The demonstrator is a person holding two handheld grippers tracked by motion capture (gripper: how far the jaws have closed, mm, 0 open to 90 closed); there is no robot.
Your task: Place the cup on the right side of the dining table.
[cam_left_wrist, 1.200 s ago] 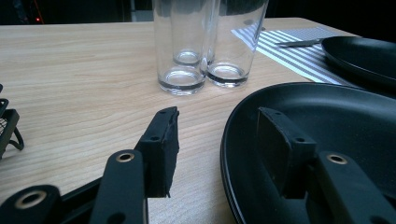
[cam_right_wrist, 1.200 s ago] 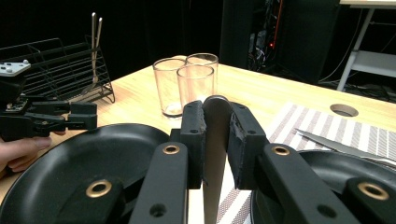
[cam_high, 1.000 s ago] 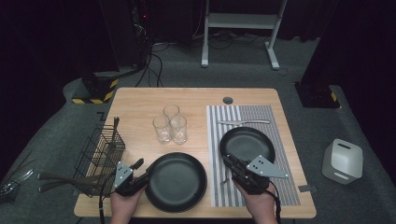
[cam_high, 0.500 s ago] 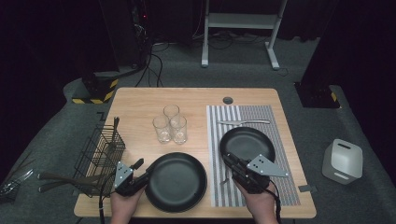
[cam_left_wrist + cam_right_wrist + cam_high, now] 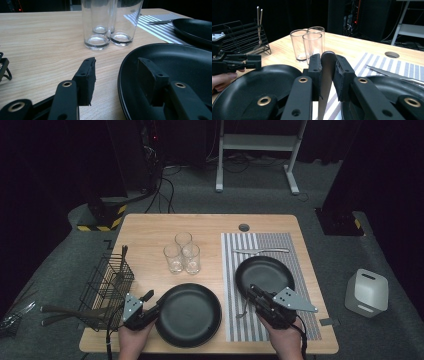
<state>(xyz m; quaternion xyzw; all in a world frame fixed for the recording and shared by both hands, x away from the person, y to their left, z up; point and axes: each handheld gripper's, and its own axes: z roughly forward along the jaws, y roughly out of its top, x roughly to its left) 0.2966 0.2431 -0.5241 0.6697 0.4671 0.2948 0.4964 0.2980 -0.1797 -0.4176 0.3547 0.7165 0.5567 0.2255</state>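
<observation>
1. My right gripper [image 5: 251, 289] is clamped on a silver knife [image 5: 327, 67]. In the right gripper view the blade stands on edge between the jaws, with the rounded tip just past them.
2. In the high view the knife's [image 5: 242, 307] long axis runs about 1 to 7 o'clock. The tip is at the jaws and the thin end is down over the striped mat [image 5: 300, 250]. I can't tell whether it touches the mat.
3. The knife is at 8 o'clock of the right black plate [image 5: 265, 272], near its rim, between the two plates.
4. My left gripper [image 5: 152, 302] is spread wide, gripping nothing. Its jaws straddle the 9 o'clock rim of the left black plate [image 5: 190, 315].
5. Three glasses [image 5: 182, 252] are clustered at 12 o'clock of the left plate, out ahead of the knife tip.
6. A wire basket [image 5: 107, 280] is at the table's [image 5: 150, 230] 9 o'clock edge. Another utensil [image 5: 260, 251] lies at 12 o'clock of the right plate.
7. Versus 0.5 s ago: both grippers, the knife and the plates are in the same spots.
</observation>
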